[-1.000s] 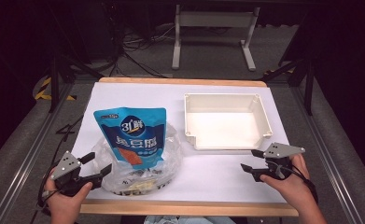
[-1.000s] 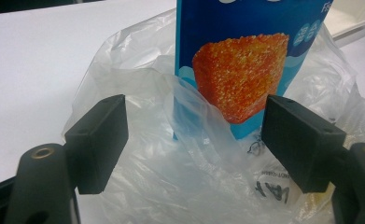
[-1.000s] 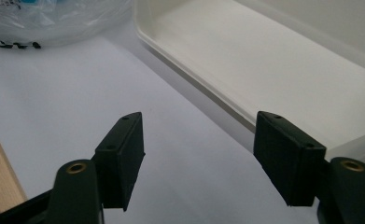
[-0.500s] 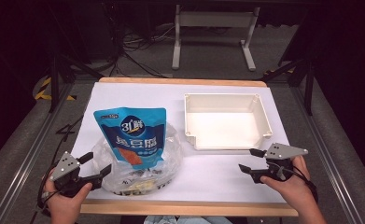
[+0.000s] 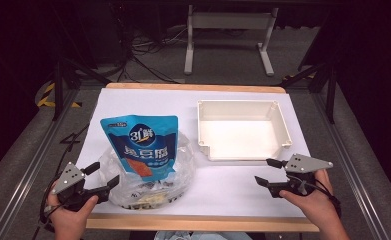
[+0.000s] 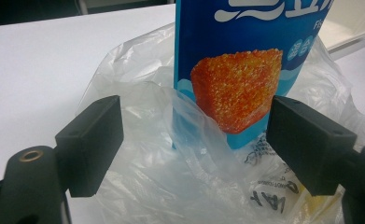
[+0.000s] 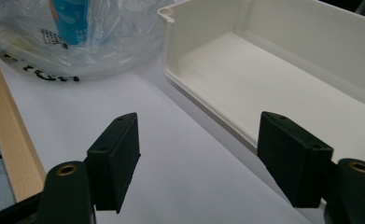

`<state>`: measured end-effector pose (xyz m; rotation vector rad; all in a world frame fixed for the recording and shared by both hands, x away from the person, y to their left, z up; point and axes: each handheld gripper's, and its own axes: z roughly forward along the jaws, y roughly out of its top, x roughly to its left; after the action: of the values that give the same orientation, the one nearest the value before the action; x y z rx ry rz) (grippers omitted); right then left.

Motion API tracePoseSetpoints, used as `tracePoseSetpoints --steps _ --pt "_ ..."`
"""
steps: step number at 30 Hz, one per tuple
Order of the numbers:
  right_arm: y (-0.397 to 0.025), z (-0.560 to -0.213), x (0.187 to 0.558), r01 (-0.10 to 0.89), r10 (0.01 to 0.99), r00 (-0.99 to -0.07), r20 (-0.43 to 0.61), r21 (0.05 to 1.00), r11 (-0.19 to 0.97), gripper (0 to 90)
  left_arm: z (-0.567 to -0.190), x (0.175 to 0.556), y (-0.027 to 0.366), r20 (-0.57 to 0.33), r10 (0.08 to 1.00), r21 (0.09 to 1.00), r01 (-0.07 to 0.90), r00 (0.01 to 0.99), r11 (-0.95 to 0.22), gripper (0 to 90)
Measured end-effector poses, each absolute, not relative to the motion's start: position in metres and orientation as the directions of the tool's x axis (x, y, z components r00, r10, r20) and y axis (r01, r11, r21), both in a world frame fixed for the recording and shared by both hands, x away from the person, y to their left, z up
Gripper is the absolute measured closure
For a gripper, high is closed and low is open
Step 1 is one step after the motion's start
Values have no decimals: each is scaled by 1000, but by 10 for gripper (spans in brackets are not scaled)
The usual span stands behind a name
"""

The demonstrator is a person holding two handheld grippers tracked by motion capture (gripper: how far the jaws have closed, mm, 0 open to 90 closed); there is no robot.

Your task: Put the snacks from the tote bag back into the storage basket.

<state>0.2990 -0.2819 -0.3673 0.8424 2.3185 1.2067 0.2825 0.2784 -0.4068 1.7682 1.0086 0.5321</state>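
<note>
Inside the clear bag [image 5: 148, 182] stands a blue pouch [image 5: 142, 145] (white tray [image 5: 243, 131] bare), both hand-held grippers gaping wide.

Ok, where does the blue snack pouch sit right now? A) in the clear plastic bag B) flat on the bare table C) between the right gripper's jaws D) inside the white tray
A: the blue snack pouch stands in the clear plastic bag, left of the empty white tray.
</note>
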Motion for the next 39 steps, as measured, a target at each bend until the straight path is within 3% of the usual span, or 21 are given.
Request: tracePoseSetpoints --steps 19,39 --pt "-248 -338 302 271 565 -822 -67 827 493 299 -406 283 273 -90 812 906 386 577 -174 222" --pt "-222 -326 310 240 541 -838 -75 840 487 282 -406 284 272 -81 809 906 381 582 -183 213"
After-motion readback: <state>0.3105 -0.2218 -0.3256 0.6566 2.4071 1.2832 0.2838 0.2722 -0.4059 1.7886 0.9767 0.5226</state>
